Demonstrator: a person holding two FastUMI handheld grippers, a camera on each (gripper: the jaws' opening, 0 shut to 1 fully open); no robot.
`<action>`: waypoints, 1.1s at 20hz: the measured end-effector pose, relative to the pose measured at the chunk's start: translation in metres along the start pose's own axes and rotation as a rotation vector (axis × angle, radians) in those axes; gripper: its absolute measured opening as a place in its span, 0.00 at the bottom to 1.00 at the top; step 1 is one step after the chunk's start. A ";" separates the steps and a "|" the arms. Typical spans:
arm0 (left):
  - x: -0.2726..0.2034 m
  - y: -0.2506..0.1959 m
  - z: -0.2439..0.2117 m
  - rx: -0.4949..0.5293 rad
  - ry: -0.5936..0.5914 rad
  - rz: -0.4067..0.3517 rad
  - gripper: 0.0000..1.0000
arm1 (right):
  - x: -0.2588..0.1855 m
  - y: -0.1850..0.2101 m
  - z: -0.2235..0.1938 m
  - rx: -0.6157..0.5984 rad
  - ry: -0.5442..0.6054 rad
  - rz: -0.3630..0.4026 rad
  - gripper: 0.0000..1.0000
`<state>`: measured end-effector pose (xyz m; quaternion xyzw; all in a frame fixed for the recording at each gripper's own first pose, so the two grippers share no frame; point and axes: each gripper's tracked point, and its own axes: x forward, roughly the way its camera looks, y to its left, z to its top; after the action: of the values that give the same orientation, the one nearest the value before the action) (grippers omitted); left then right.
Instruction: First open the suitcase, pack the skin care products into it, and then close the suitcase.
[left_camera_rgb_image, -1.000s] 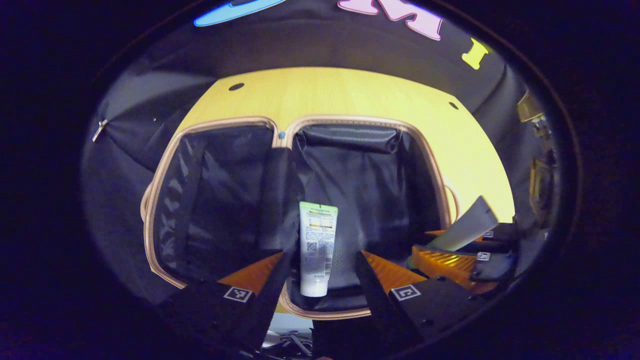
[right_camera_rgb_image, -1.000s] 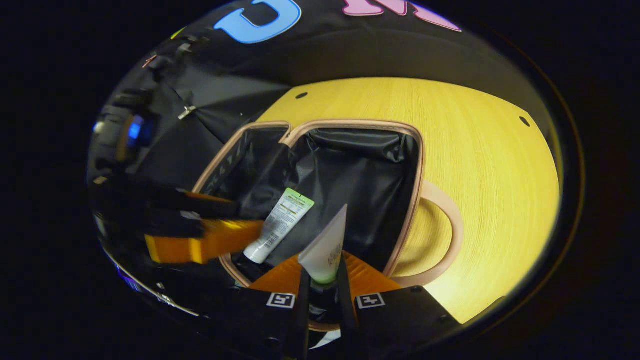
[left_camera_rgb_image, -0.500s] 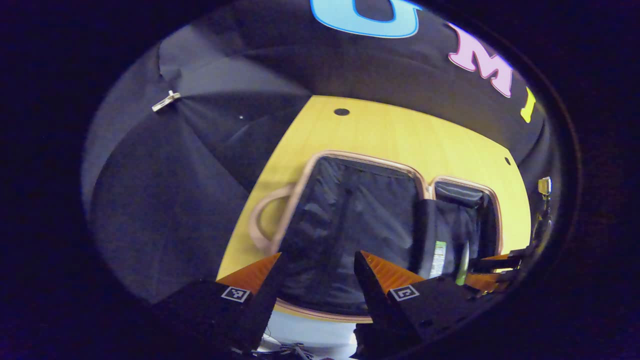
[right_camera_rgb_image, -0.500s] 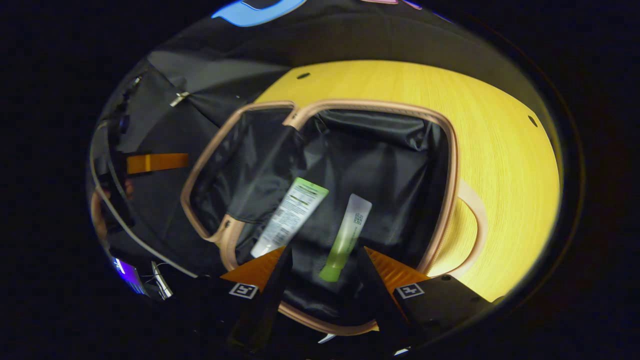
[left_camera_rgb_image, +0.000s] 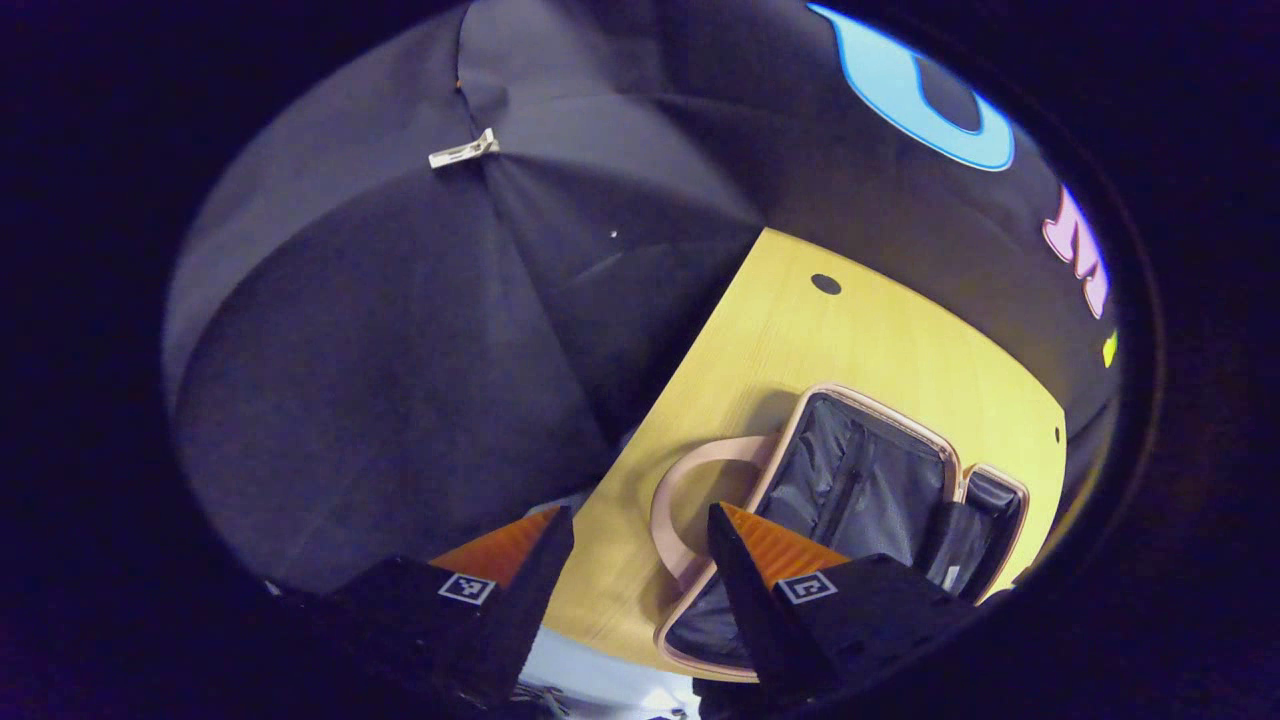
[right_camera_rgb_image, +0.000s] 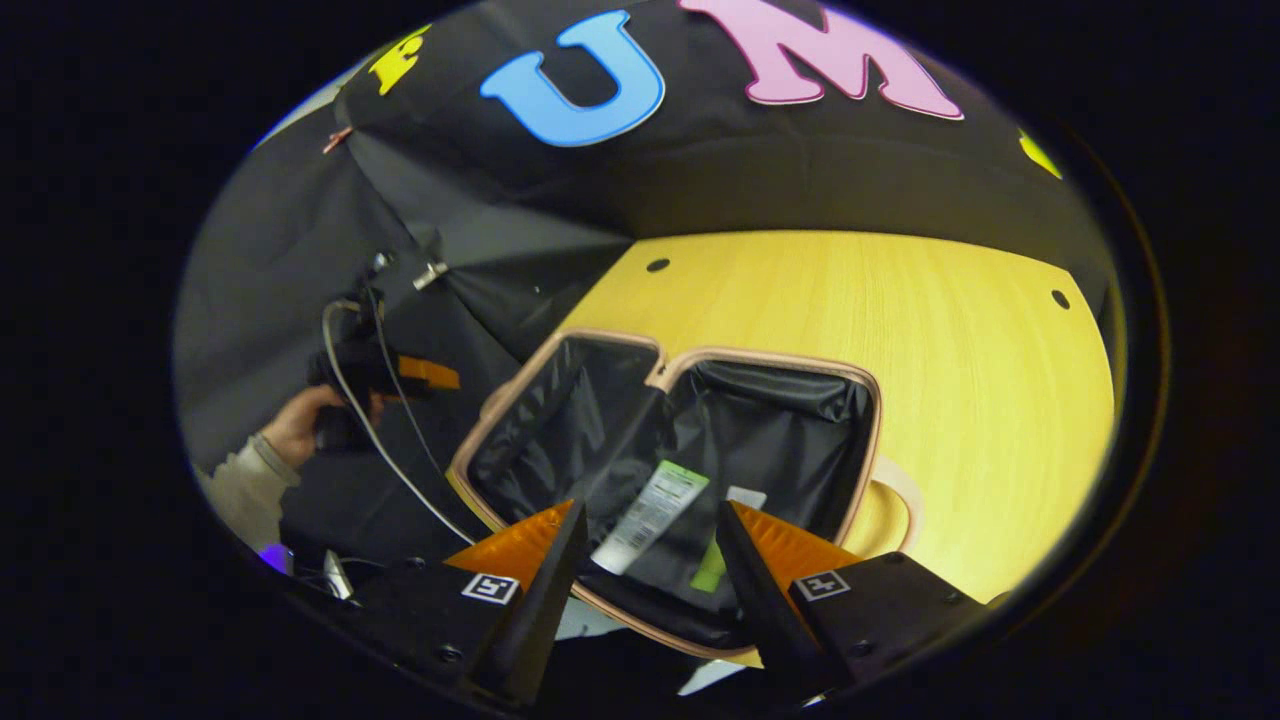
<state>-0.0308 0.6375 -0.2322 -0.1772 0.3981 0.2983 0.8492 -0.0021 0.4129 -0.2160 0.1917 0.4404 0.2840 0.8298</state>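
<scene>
Right gripper view: suitcase (right_camera_rgb_image: 560, 400) lies open on table (right_camera_rgb_image: 900, 330), two tubes (right_camera_rgb_image: 650, 515) inside. Soft-sided, light, floppy lid; grasp at left rim. Right gripper (right_camera_rgb_image: 645, 560) and left gripper (left_camera_rgb_image: 635, 565) released, empty.

left gripper (left_camera_rgb_image: 630, 560) fingers spread, right gripper (right_camera_rgb_image: 645, 555) likewise — both empty

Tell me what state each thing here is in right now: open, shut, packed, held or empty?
Suitcase: open, lying flat on the table.
White tube: lying in the suitcase's right half, not held.
Green tube: lying beside the white tube in the same half, partly hidden.
Left half of the suitcase: nothing visible in it.
Left gripper: open, empty.
Right gripper: open, empty.
</scene>
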 end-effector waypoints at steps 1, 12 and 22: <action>0.013 0.002 0.000 -0.021 0.034 -0.014 0.88 | -0.003 -0.002 0.002 0.009 -0.013 -0.006 0.84; 0.126 -0.012 -0.038 0.084 0.211 0.031 0.40 | -0.036 -0.028 -0.018 0.031 -0.024 -0.102 0.84; -0.010 -0.055 0.028 0.174 -0.054 -0.058 0.12 | -0.054 -0.024 -0.003 -0.091 -0.086 -0.077 0.84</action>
<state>0.0154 0.6069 -0.2033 -0.1063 0.3942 0.2429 0.8799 -0.0216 0.3603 -0.1976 0.1488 0.3982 0.2629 0.8661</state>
